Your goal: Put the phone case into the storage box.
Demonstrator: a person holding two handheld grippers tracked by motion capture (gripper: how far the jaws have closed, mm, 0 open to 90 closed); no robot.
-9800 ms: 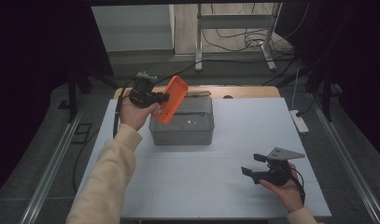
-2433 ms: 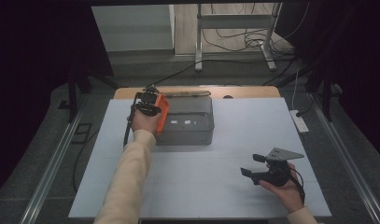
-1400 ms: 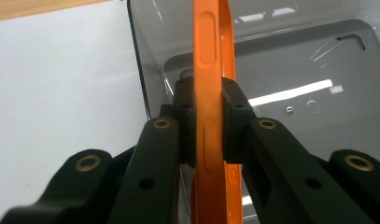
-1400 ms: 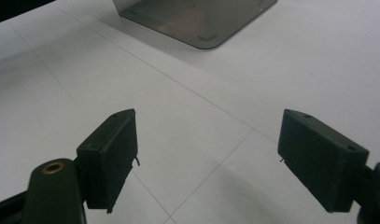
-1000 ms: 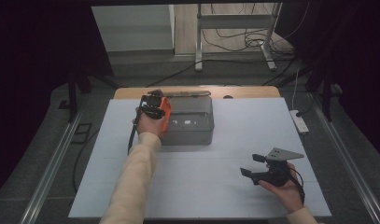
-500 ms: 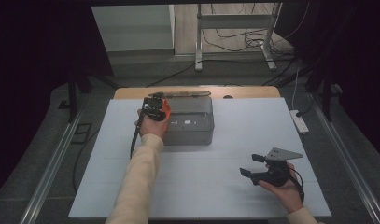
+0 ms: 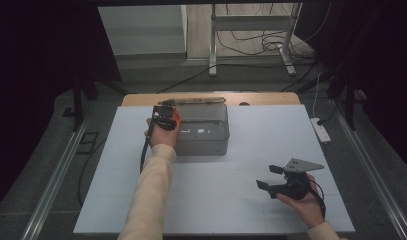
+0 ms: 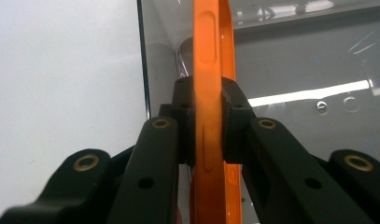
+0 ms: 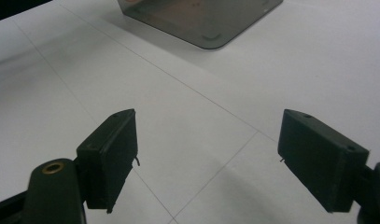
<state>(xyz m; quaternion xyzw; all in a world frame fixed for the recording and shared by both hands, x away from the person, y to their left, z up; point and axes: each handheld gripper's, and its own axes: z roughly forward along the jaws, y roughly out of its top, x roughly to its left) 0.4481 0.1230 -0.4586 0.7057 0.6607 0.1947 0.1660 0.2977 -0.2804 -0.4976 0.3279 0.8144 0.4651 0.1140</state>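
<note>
Now left gripper (image 7: 166,119) pinches orange phone case (image 8: 211,93) on edge at grey box's (image 7: 203,131) left wall; next, lower, release. Right gripper (image 9: 206,163) spread, idle.

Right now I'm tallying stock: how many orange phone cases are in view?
1: the orange phone case is clamped edge-on in the left gripper, at the grey box's left end.

Orange phone case (image 8: 211,93) edge-on at grey bin (image 7: 203,131)

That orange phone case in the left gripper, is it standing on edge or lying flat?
On edge. In the left gripper view the orange phone case stands narrow and vertical, clamped between the left gripper pads, beside the grey box wall.
</note>
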